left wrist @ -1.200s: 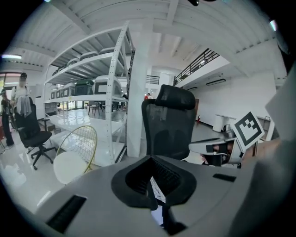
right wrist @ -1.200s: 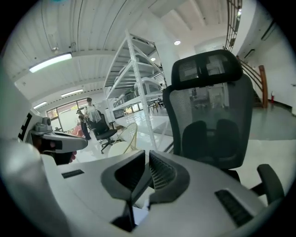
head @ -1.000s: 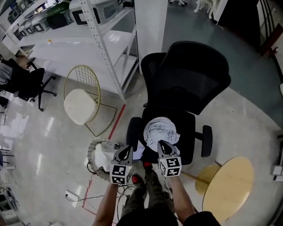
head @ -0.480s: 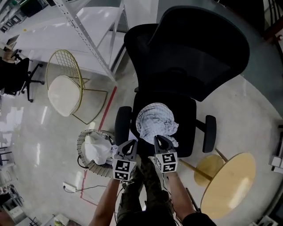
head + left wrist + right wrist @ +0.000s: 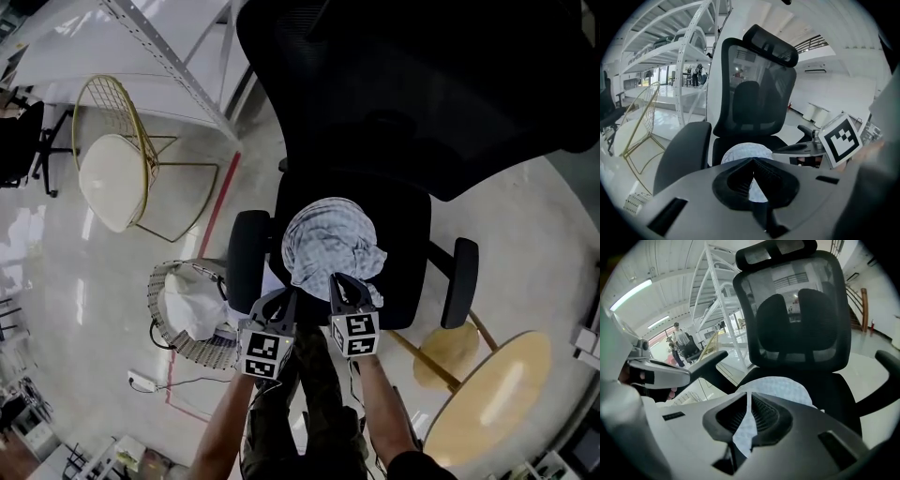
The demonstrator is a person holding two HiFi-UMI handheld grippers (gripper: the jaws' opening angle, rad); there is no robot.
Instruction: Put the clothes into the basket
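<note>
A grey cloth [image 5: 328, 239] lies bunched on the chair [image 5: 405, 246] seat, not yet taken; the basket [image 5: 156, 298] on the floor beside it already holds a white garment [image 5: 187, 305]. The left gripper [image 5: 281, 302] and right gripper [image 5: 337, 281] hover at the cloth's near edge, jaws clenched, empty.

Bright, even indoor light, with fisheye bending throughout.

From my head camera, white glare sheets off the glossy floor [image 5: 66, 272] and the black chair [image 5: 412, 84] loses all detail. A ceiling strip light [image 5: 640, 289] glows overhead. Both gripper views curve and go black at the corners. Close to the lens, my left gripper [image 5: 752, 160] and right gripper [image 5: 750, 397] look soft.
</note>
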